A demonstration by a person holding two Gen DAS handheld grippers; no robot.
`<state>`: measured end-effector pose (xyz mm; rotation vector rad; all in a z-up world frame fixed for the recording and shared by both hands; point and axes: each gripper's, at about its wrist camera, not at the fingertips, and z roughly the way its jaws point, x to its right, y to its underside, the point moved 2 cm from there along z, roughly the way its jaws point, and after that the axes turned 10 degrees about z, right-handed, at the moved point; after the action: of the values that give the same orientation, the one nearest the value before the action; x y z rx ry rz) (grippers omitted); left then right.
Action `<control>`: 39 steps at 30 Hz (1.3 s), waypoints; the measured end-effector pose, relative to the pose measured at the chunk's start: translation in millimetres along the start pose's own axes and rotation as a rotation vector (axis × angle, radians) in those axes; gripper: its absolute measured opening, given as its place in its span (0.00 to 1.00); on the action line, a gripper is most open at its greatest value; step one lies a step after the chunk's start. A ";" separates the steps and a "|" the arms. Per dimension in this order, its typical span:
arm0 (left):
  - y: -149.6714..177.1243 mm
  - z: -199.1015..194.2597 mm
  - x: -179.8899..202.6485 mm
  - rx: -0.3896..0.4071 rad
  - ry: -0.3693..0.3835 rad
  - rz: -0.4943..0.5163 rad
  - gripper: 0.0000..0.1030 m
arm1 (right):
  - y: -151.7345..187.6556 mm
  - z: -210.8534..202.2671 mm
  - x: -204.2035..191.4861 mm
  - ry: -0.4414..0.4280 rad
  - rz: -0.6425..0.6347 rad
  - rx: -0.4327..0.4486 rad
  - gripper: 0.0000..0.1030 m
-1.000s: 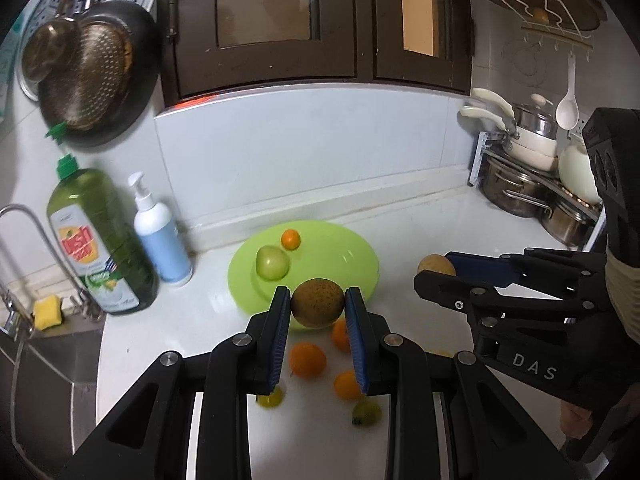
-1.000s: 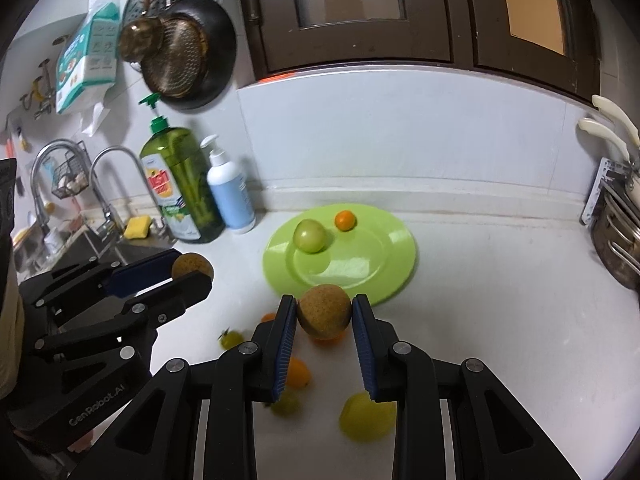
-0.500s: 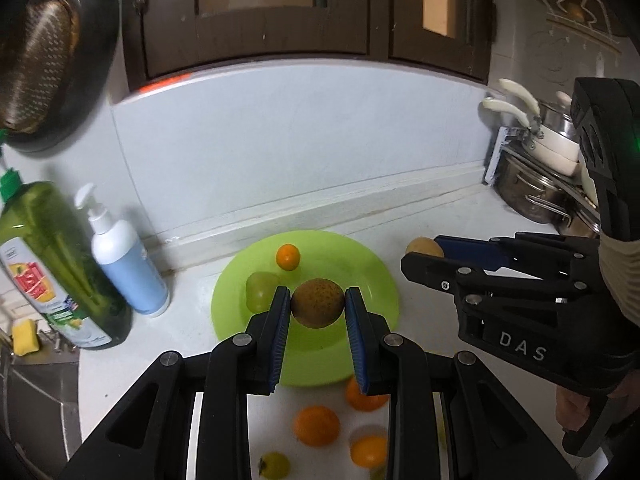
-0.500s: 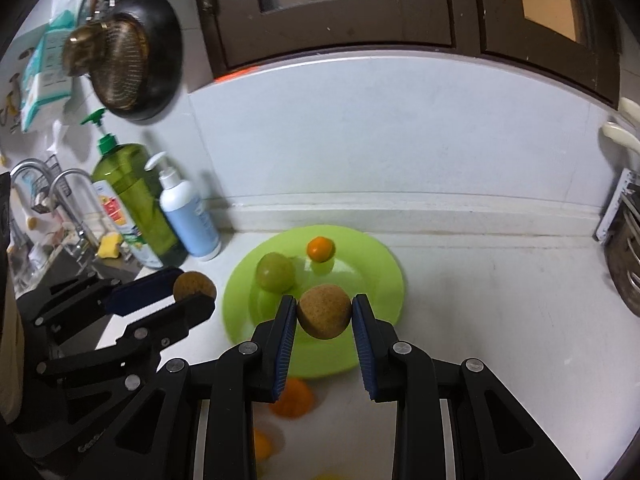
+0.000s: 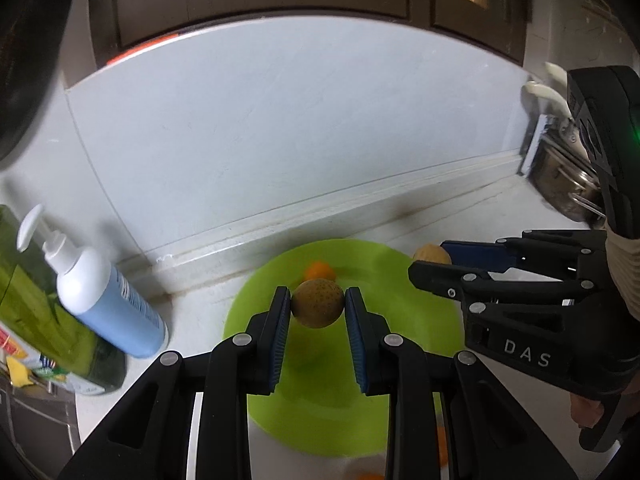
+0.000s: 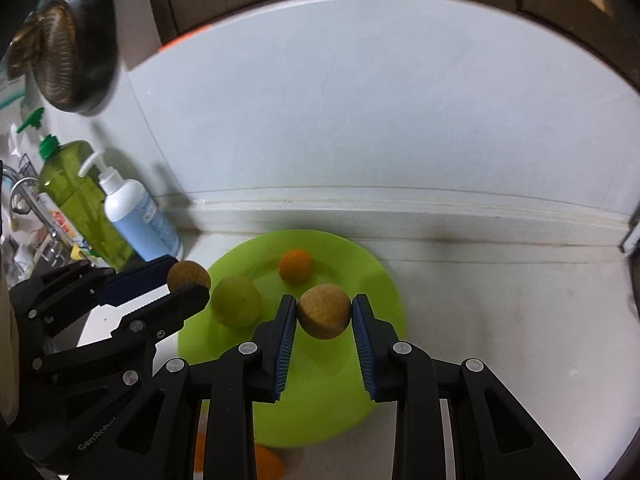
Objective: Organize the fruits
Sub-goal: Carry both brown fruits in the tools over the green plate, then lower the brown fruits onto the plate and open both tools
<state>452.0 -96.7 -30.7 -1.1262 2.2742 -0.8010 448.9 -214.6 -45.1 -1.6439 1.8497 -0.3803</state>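
My left gripper (image 5: 318, 307) is shut on a brown round fruit (image 5: 317, 303) and holds it over the near part of the green plate (image 5: 416, 320). My right gripper (image 6: 324, 311) is shut on a second brown round fruit (image 6: 324, 311) above the plate's (image 6: 320, 392) middle. On the plate lie a small orange (image 6: 295, 265) and a green fruit (image 6: 236, 301). The small orange (image 5: 318, 270) also shows in the left wrist view. The right gripper (image 5: 430, 258) with its fruit appears at the right there. The left gripper (image 6: 188, 278) with its fruit appears at the left of the right wrist view.
A white-and-blue pump bottle (image 6: 138, 216) and a green dish-soap bottle (image 6: 76, 204) stand left of the plate by the wall. Orange fruits (image 6: 266, 460) lie on the counter in front of the plate. Pots (image 5: 568, 188) stand at the far right. A pan (image 6: 72, 40) hangs upper left.
Both grippers have moved forward with their brown fruits, from above the loose fruits on the counter to over the green plate. Both stay shut.
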 end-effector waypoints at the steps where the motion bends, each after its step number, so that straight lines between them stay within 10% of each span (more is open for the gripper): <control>1: -0.8 5.2 -3.9 -0.006 0.002 -0.003 0.27 | -2.7 7.0 -0.6 -0.005 0.001 -0.012 0.29; 39: -2.6 53.6 -33.1 -0.101 0.028 -0.047 0.39 | -16.1 61.6 0.5 0.026 -0.016 -0.115 0.30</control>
<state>505.7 -86.3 -62.2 -1.2244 2.3421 -0.7317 499.7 -206.3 -82.6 -1.7390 1.9103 -0.3088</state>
